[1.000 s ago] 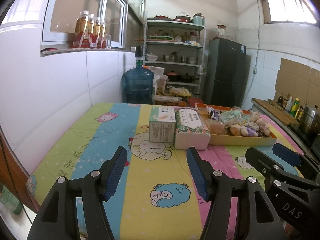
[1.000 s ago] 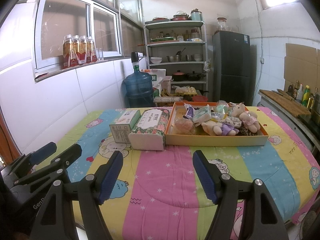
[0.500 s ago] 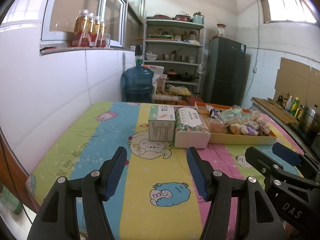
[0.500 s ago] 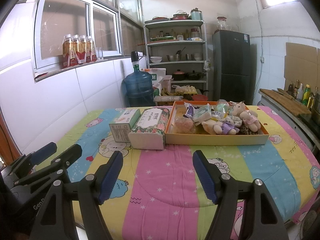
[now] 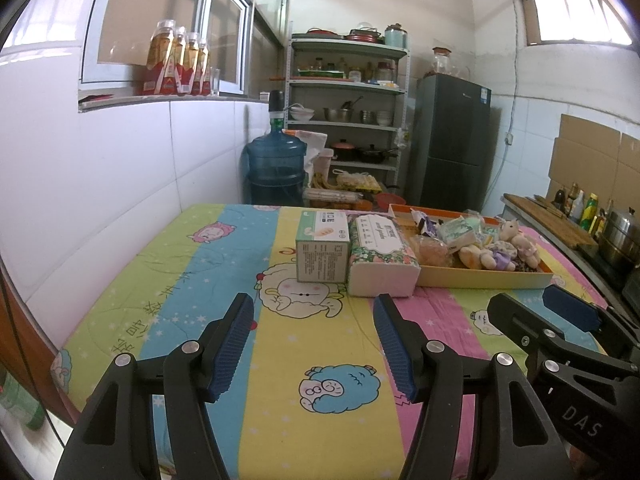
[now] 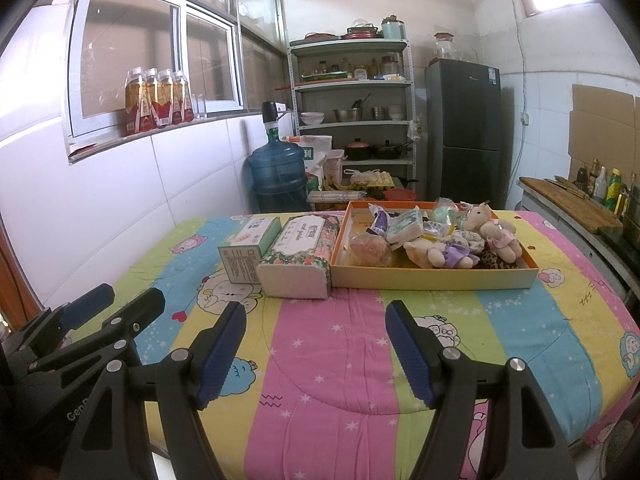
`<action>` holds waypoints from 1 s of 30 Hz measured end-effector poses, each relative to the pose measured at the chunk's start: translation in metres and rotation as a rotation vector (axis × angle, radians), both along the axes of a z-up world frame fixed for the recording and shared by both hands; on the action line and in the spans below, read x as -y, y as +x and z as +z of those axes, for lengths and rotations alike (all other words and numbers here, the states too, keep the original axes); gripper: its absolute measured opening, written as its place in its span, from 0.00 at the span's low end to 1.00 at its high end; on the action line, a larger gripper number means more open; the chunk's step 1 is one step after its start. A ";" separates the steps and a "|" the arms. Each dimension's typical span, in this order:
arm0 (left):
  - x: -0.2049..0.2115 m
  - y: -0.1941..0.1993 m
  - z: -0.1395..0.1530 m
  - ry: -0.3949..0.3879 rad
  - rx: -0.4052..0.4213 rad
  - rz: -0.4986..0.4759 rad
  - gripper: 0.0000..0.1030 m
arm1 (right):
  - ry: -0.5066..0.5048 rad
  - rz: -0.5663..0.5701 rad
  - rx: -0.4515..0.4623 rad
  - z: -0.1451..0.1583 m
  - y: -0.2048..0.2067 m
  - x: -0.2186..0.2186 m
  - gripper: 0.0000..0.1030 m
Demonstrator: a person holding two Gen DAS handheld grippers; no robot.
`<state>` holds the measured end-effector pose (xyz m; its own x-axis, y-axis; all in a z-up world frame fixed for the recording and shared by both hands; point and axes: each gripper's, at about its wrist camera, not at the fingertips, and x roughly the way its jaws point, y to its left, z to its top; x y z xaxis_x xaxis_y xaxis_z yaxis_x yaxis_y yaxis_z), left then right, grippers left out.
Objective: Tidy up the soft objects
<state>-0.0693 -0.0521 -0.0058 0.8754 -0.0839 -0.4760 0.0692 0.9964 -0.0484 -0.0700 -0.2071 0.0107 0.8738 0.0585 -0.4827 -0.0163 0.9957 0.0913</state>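
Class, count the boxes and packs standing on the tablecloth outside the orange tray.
2: a green-and-white box on the left, and a floral tissue pack between it and the tray.

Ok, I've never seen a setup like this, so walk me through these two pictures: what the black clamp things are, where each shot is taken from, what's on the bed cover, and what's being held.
There is no robot. A person holds two hand-held clamps, each carrying a camera looking along its blue-padded jaws. One picture looks out from the left gripper, the other from the right gripper; each also catches its neighbour at the edge. Both stand open and hold nothing. On the striped cartoon cover lie a small green box, a floral tissue pack and an orange tray with plush toys and small packets.
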 end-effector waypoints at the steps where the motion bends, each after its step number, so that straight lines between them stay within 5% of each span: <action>1: 0.001 -0.001 -0.001 0.001 0.000 -0.001 0.62 | -0.001 0.000 0.000 0.000 -0.001 0.000 0.70; 30: 0.000 0.001 0.000 0.000 -0.004 -0.003 0.62 | -0.002 0.001 -0.006 -0.003 0.000 -0.001 0.70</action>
<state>-0.0686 -0.0524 -0.0063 0.8733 -0.0869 -0.4793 0.0724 0.9962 -0.0487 -0.0700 -0.2058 0.0073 0.8711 0.0587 -0.4876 -0.0169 0.9958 0.0896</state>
